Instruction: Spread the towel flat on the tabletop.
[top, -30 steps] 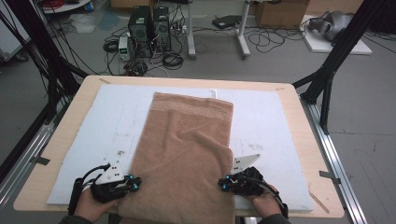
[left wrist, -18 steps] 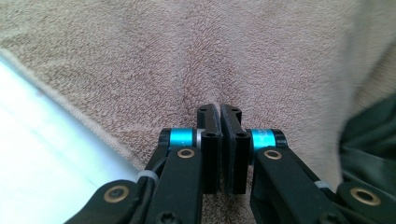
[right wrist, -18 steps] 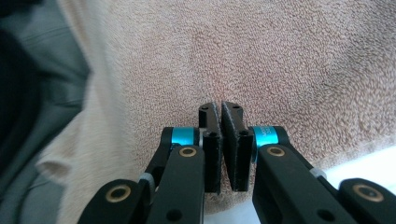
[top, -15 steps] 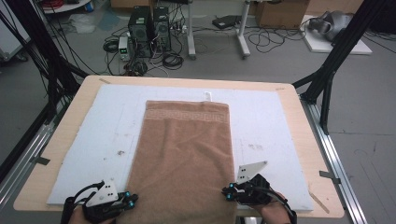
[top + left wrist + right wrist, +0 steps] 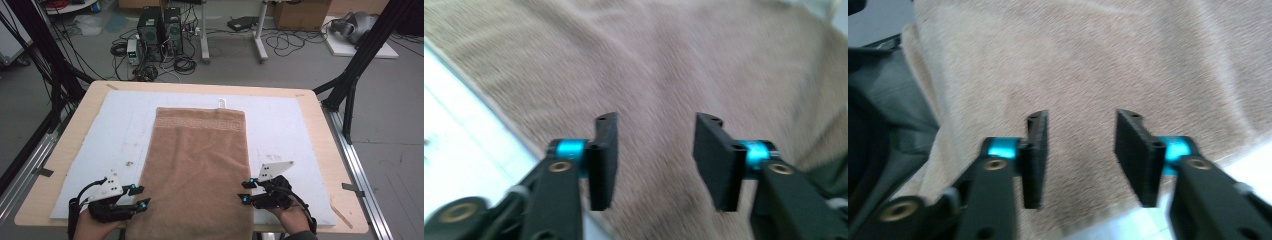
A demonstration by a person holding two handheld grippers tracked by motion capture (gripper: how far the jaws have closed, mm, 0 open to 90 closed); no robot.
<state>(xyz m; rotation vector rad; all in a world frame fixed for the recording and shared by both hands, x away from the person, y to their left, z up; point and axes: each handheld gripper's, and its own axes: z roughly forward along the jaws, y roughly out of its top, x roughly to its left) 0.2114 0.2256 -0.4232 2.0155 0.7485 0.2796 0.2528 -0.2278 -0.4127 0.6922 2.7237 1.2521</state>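
While fingers gape | left gripper (image 5: 139, 196), right gripper (image 5: 246, 191) | flank fuzzy tan rectangular towel (image 5: 197, 165)

White mat (image 5: 300, 130) covering the wooden table (image 5: 90, 107), computer towers (image 5: 160, 27) and tangled cables (image 5: 182, 62) beyond the far edge

Table (image 5: 320, 125), white mat (image 5: 100, 145), brown towel (image 5: 197, 165)

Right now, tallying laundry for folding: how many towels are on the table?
1: a brown towel lies flat along the table's middle, near end over the front edge, between the open left gripper and right gripper.
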